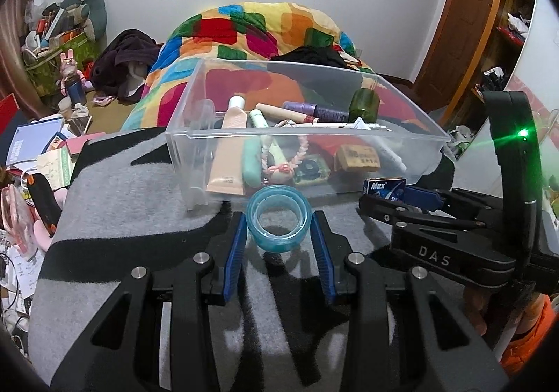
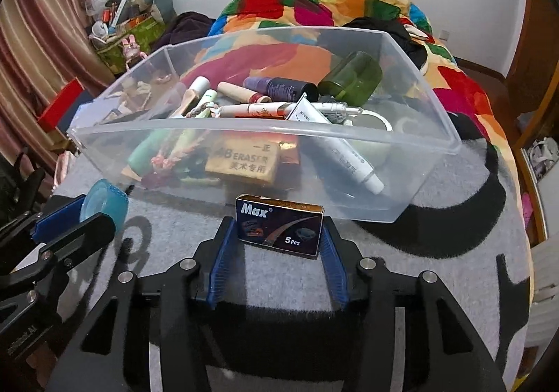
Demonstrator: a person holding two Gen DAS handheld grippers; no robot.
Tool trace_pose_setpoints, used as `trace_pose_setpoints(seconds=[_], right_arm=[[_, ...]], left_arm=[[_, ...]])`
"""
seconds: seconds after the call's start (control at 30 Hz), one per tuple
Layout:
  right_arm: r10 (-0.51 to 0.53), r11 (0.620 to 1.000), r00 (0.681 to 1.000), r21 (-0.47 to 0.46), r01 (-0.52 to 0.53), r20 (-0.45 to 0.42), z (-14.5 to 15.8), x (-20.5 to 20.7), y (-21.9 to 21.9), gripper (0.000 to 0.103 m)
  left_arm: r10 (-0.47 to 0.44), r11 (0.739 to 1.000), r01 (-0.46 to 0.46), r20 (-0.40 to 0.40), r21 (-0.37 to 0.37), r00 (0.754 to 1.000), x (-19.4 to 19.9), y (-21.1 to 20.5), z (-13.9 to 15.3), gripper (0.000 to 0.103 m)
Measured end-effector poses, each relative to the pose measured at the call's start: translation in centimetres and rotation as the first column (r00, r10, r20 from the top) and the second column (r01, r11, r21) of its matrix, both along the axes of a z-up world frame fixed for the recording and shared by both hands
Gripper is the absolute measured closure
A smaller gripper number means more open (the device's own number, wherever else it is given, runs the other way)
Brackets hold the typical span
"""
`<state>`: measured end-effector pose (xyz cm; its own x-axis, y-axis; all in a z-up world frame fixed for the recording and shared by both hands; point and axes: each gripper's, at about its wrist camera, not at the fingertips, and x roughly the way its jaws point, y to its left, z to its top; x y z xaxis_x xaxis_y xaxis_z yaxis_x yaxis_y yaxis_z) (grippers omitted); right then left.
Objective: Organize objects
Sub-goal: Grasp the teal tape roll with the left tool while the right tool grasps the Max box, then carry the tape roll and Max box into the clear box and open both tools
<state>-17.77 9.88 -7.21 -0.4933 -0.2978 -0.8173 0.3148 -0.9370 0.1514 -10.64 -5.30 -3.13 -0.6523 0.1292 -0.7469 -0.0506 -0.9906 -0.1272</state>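
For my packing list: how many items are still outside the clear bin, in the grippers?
2: blue tape roll in left gripper; Max box in right gripper.

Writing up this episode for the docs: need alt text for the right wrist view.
The right gripper holds a small dark blue "Max" box between its blue pads, just in front of a clear plastic bin of tubes, bottles and an eraser on a grey and black blanket. At left, the left gripper holds a blue tape roll.

- I read "Max" and "5 Pcs" on the small dark blue box (image 2: pixel 278 225).
- "4B ERASER" on the yellow eraser (image 2: pixel 244 161).
- "DAS" on the right gripper (image 1: pixel 370 198).
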Motion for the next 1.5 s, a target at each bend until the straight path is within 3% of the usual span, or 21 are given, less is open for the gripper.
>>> trace_pose_setpoints(seconds=[0.3,0.73,0.97,1.13,1.3,1.5], right_arm=[[0.042,0.998,0.997,-0.034,-0.045,-0.067,1.7,1.8,0.7,0.059],[0.033,0.992,0.968,-0.112,-0.063,-0.248,7.6,2.5,2.0,0.059],[-0.002,0.997,0.969,-0.074,-0.016,-0.247,7.0,-0.6,1.6,0.059],[0.013,0.997,0.981,-0.073,-0.028,-0.192,5.7,-2.3,1.2,0.058],[0.047,0.996,0.981,-0.064,-0.06,-0.187,5.5,-2.0,0.9,0.058],[0.081,0.993,0.976,-0.065,-0.095,-0.201,6.4,-0.8,1.1,0.054]], left_arm=[[0.014,1.0,-0.014,-0.046,0.001,0.999,0.5,0.2,1.8,0.066],[0.017,1.0,-0.017,-0.156,0.0,0.988,-1.2,1.3,5.5,0.066],[0.025,1.0,-0.027,-0.14,-0.013,0.99,-3.5,1.3,4.8,0.066],[0.025,1.0,-0.027,-0.101,-0.016,0.995,-4.9,1.2,3.8,0.066],[0.02,1.0,-0.022,-0.082,-0.021,0.996,-5.2,1.3,3.4,0.065],[0.01,0.999,-0.013,-0.114,-0.029,0.993,-4.2,1.5,4.2,0.063]])
